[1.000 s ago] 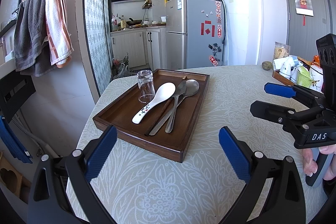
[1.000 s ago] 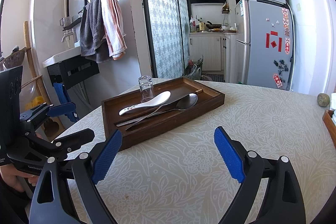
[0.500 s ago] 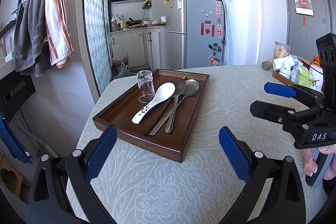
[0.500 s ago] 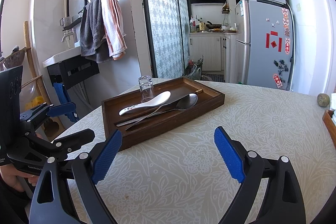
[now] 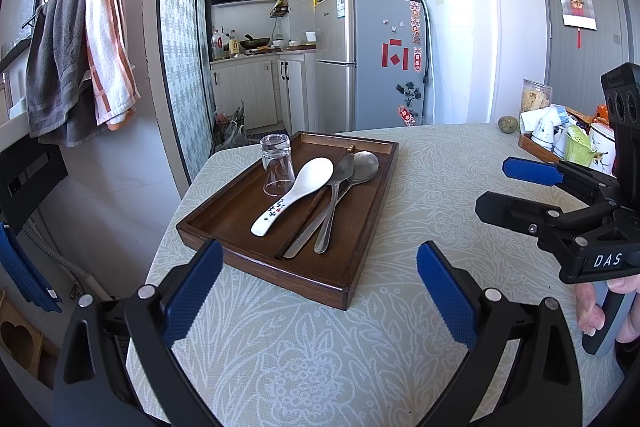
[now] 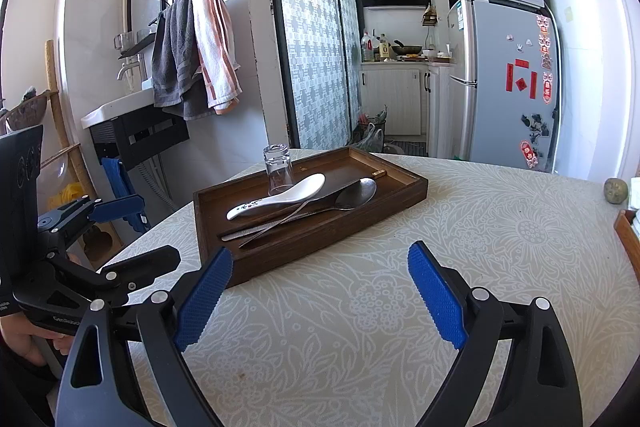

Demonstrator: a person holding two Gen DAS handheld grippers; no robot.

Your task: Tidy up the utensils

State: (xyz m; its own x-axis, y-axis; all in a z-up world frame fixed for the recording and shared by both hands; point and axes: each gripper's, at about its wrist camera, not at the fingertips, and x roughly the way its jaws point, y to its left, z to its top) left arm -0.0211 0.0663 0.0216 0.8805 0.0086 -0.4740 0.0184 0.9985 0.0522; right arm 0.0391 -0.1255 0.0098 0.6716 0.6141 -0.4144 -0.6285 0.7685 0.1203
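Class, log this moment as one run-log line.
left tool: open | right tool: open | wooden tray: upturned glass, ceramic spoon, untouched

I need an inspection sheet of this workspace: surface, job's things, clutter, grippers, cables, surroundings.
Surface: table with a floral cloth.
Job's things: wooden tray holds an upturned glass, white ceramic spoon, metal spoon, serrated knife and dark chopstick.
Clutter: second tray of cups, jar.
Grippers: left gripper and right gripper open, empty.
Cables: nothing seen on the table.
Surroundings: fridge, towels.
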